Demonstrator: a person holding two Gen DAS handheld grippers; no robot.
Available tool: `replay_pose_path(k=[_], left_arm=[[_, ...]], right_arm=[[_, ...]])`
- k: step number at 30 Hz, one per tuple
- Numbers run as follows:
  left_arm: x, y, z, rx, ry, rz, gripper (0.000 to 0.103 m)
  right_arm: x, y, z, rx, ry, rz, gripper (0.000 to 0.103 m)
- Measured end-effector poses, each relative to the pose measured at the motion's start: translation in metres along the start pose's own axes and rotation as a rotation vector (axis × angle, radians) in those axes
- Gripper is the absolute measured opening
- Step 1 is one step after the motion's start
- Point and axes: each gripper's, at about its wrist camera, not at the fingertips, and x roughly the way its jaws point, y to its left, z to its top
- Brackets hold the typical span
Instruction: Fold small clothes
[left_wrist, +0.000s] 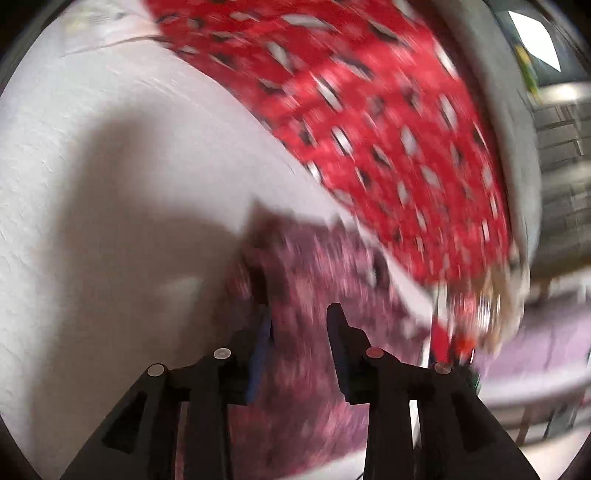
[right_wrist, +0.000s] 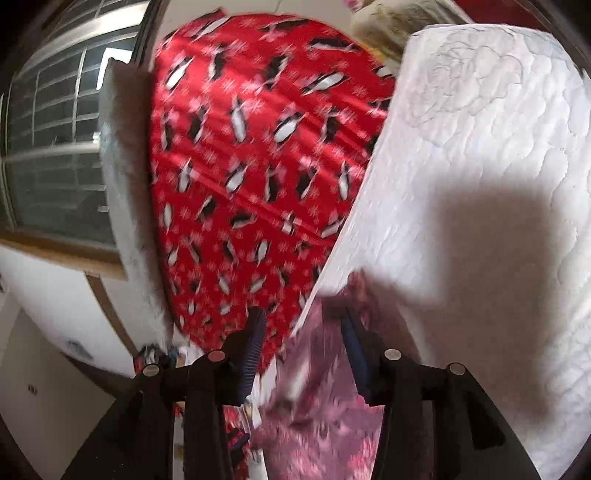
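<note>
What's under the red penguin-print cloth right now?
The red penguin cloth lies spread on the white quilted surface, which shows along its edges. What lies beneath its middle is covered. The pink patterned garment lies beside it, between the right gripper's fingers.

Small garment (left_wrist: 314, 295) lies on the quilted bed surface (left_wrist: 110, 166), at its near edge, directly under both grippers. Penguin-print cloth (right_wrist: 251, 166) spread on the bed behind the garment, along the far edge. Window (right_wrist: 55, 147) beyond that edge.
</note>
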Motion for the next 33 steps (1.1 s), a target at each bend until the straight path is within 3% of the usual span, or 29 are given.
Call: replay_pose_path(k=[3, 7, 8, 10, 12, 14, 17, 20, 23, 27, 29, 31, 32, 33], left_arm=[[0.020, -0.009, -0.022, 0.050, 0.043, -0.025, 0.038], [0.058, -0.011, -0.013, -0.025, 0.071, -0.011, 0.040], [0.065, -0.011, -0.010, -0.046, 0.071, -0.001, 0.038], [0.079, -0.016, 0.011, -0.080, 0.044, 0.055, 0.010], [0.085, -0.018, 0.034, -0.125, -0.018, 0.100, 0.010], [0.079, -0.014, 0.059, -0.219, -0.115, 0.100, 0.010], [0.075, -0.012, 0.073, -0.267, -0.131, 0.064, 0.010], [0.078, -0.029, 0.061, -0.145, -0.126, 0.063, 0.013], [0.088, -0.049, 0.039, -0.036, -0.092, 0.000, 0.023], [0.112, -0.074, 0.015, 0.113, -0.028, -0.020, 0.026], [0.139, -0.086, 0.016, 0.173, 0.001, 0.045, 0.027], [0.171, -0.093, 0.027, 0.190, 0.015, 0.153, 0.026], [0.185, -0.093, 0.037, 0.178, 0.019, 0.211, 0.024], [0.194, -0.091, 0.045, 0.165, 0.013, 0.263, 0.013]], right_arm=[[0.007, 0.009, -0.017, -0.073, 0.106, -0.028, 0.045], [0.031, 0.012, -0.039, -0.088, 0.199, -0.049, 0.046], [0.040, 0.011, -0.043, -0.078, 0.219, -0.053, 0.047], [0.052, 0.012, -0.048, -0.082, 0.231, -0.059, 0.047], [0.064, 0.016, -0.048, -0.093, 0.231, -0.044, 0.046], [0.073, 0.018, -0.046, -0.094, 0.226, -0.059, 0.046], [0.075, 0.023, -0.048, -0.130, 0.214, -0.072, 0.046], [0.069, 0.035, -0.058, -0.238, 0.201, -0.080, 0.046], [0.072, 0.046, -0.073, -0.322, 0.213, -0.069, 0.046], [0.097, 0.056, -0.097, -0.384, 0.302, -0.074, 0.046], [0.117, 0.057, -0.100, -0.392, 0.363, -0.119, 0.043], [0.134, 0.053, -0.092, -0.368, 0.358, -0.172, 0.036], [0.140, 0.051, -0.083, -0.338, 0.334, -0.174, 0.029], [0.144, 0.050, -0.074, -0.310, 0.301, -0.173, 0.027]])
